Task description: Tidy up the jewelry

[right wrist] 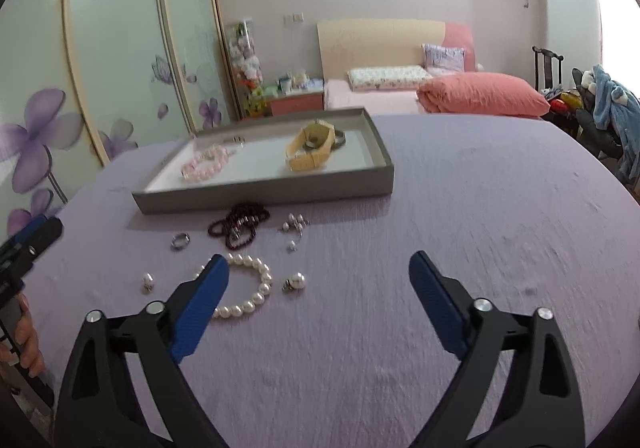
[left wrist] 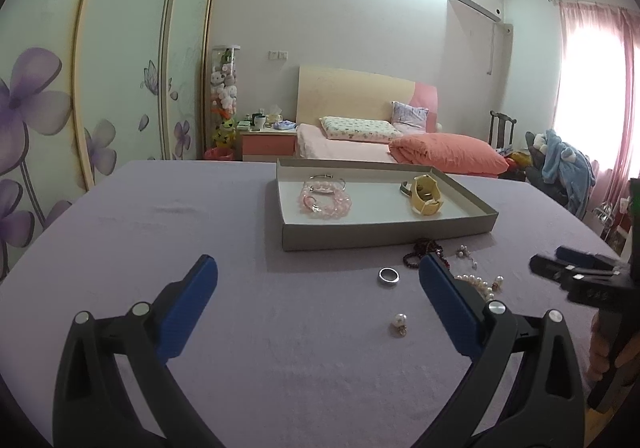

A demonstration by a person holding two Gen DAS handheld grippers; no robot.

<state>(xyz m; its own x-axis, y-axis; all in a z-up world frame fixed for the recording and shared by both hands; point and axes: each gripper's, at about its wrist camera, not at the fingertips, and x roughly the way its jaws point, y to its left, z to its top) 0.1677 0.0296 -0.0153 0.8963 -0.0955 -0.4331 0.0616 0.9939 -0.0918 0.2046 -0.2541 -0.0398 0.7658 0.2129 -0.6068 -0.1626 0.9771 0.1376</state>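
A grey tray (left wrist: 384,238) (right wrist: 260,197) on the purple table holds pink bead bracelets (left wrist: 325,200) (right wrist: 204,164), a silver bangle (left wrist: 326,179) and a yellow watch (left wrist: 427,195) (right wrist: 314,148). Loose in front of it lie a dark bead string (right wrist: 240,226) (left wrist: 426,248), a silver ring (left wrist: 389,275) (right wrist: 180,240), a white pearl bracelet (right wrist: 250,290) (left wrist: 478,284), and pearl earrings (left wrist: 400,323) (right wrist: 295,282) (right wrist: 148,282) (right wrist: 294,226). My left gripper (left wrist: 318,276) is open and empty, with the ring between its fingers. My right gripper (right wrist: 318,272) is open and empty just right of the pearl bracelet.
The table carries a purple cloth (left wrist: 200,232). Behind it stand a bed with a pink quilt (left wrist: 448,154), a nightstand (left wrist: 268,142) and a sliding wardrobe (left wrist: 100,88). A chair with clothes (left wrist: 560,164) stands at the right. The right gripper shows in the left wrist view (left wrist: 576,268).
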